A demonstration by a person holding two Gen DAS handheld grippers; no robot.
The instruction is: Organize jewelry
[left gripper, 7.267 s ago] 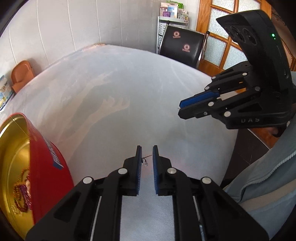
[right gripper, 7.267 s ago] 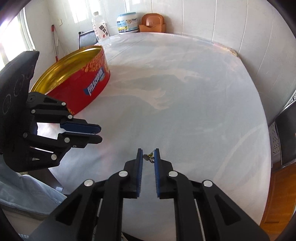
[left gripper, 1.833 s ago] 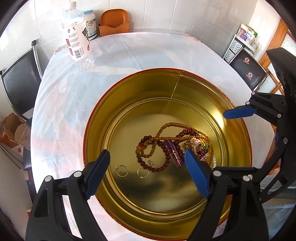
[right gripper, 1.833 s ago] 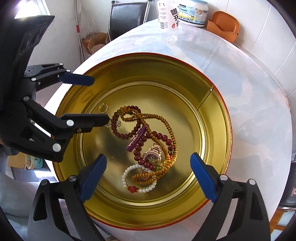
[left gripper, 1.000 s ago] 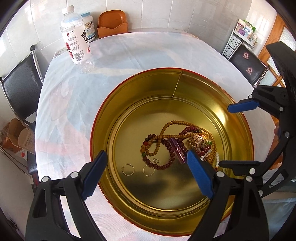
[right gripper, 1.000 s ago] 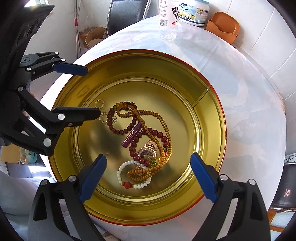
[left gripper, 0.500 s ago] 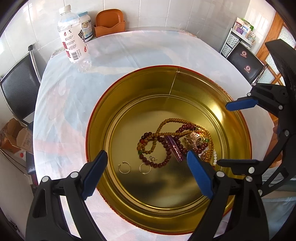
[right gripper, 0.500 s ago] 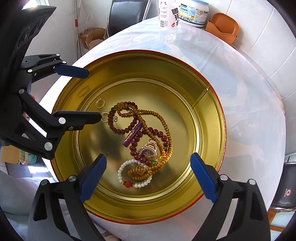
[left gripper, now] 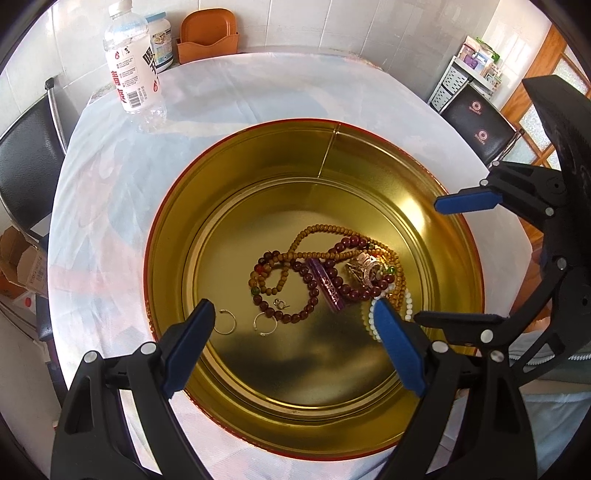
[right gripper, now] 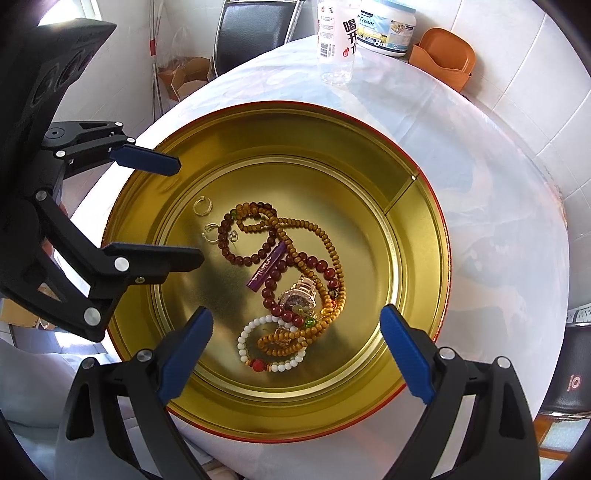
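A round gold tin with a red outside [left gripper: 236, 177] [right gripper: 424, 229] stands on the white table. In it lies a tangle of jewelry: brown and dark red bead strings [left gripper: 295, 258] [right gripper: 295, 229], a gold watch [right gripper: 299, 297], a white bead bracelet [right gripper: 251, 354], a purple stick [left gripper: 327, 284] [right gripper: 266, 271], two hoop rings [left gripper: 225, 322] [right gripper: 202, 205] and a small earring [left gripper: 280, 303]. My left gripper [left gripper: 293, 347] is open and empty above the tin's near side. My right gripper [right gripper: 295, 354] is open and empty above the tin; it also shows in the left wrist view [left gripper: 458, 258].
A clear water bottle [left gripper: 135, 66] [right gripper: 338, 37], a white jar [right gripper: 388, 26] and an orange holder [left gripper: 207, 35] [right gripper: 443, 55] stand at the table's far side. Black chairs [left gripper: 22, 162] [left gripper: 476, 129] stand around the table. Cardboard boxes [right gripper: 184, 77] lie on the floor.
Both grippers stay open above the tin. The left wrist view has shifted slightly, with the tin a little nearer; the jewelry has not moved.
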